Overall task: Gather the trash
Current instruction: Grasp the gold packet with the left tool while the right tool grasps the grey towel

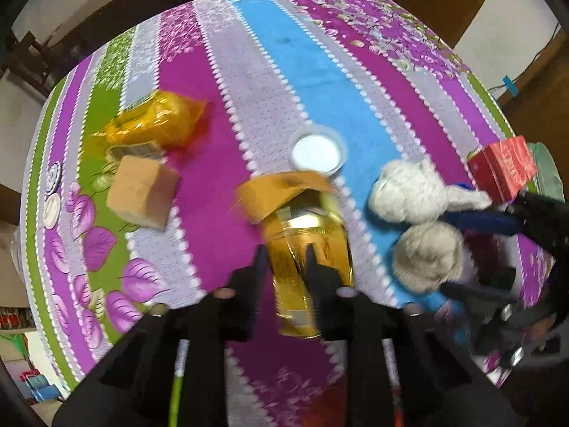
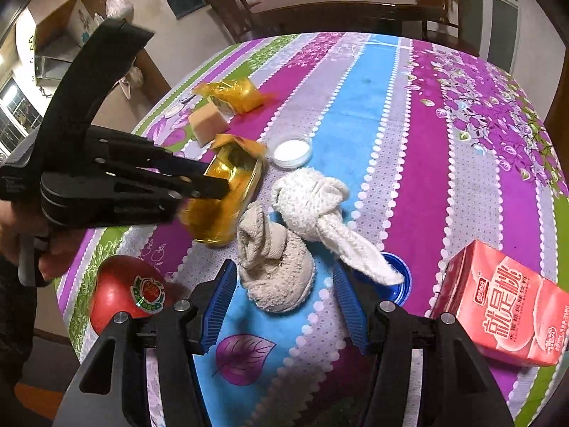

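Observation:
My left gripper (image 1: 286, 259) is shut on a shiny gold wrapper (image 1: 306, 245) and holds it above the striped tablecloth; it also shows in the right wrist view (image 2: 227, 192). My right gripper (image 2: 284, 284) is open, with its blue pads on either side of a grey rolled towel (image 2: 274, 267). A white rolled towel (image 2: 313, 199) lies just beyond, its tail over a blue lid (image 2: 394, 281). A second gold wrapper (image 1: 156, 121) lies at the far left by a brown cube (image 1: 142, 188).
A red drink carton (image 2: 505, 302) stands at the right. A red apple (image 2: 124, 291) sits at the near left table edge. A small dish of white powder (image 2: 291, 151) sits mid-table. Dark wooden chairs (image 2: 234, 14) stand behind the table.

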Demonstrator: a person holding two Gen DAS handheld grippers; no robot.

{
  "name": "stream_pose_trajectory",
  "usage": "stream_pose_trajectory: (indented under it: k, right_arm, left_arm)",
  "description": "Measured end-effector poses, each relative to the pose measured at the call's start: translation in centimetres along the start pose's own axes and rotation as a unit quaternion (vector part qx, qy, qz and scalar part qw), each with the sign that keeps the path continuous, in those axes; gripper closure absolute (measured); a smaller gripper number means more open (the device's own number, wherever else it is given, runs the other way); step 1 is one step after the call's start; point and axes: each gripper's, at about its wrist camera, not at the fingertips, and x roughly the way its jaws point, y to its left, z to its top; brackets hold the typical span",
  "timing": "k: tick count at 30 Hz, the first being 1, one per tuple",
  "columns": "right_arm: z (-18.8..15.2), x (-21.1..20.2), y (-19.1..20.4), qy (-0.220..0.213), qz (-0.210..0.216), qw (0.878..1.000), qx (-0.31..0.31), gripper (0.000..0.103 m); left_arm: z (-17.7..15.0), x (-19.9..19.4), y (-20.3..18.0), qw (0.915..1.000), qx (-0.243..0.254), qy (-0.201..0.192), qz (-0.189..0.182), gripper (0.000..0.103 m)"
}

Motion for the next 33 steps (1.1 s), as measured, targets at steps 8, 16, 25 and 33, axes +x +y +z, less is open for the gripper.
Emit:
stream_pose_trajectory:
  k: [8, 16, 25, 33]
  right_arm:
    - [0.8, 0.9, 1.4, -0.004, -0.009, 1.000, -0.002, 0.044]
    - [2.5, 2.5, 1.6, 0.003, -0.054, 0.999, 0.001, 0.044]
    - [1.2, 2.5, 2.9, 0.005, -0.068, 0.997, -0.030, 0.050]
    - [-0.5, 2.0, 2.9, -0.009, -0.093, 0.995, -0.037, 0.059]
  left_arm:
    - [-1.0, -0.4, 2.8, 0.9998, 0.000, 0.002, 0.018, 0.083]
    - [-1.6, -0.4, 1.5, 0.9990, 0.021, -0.021, 0.034, 0.060]
    - [-3.7, -0.9, 0.8, 0.9977, 0.033, -0.038, 0.045, 0.068]
    - [-4.1, -0.9, 0.3, 0.9948, 0.029, -0.063, 0.074, 0.084]
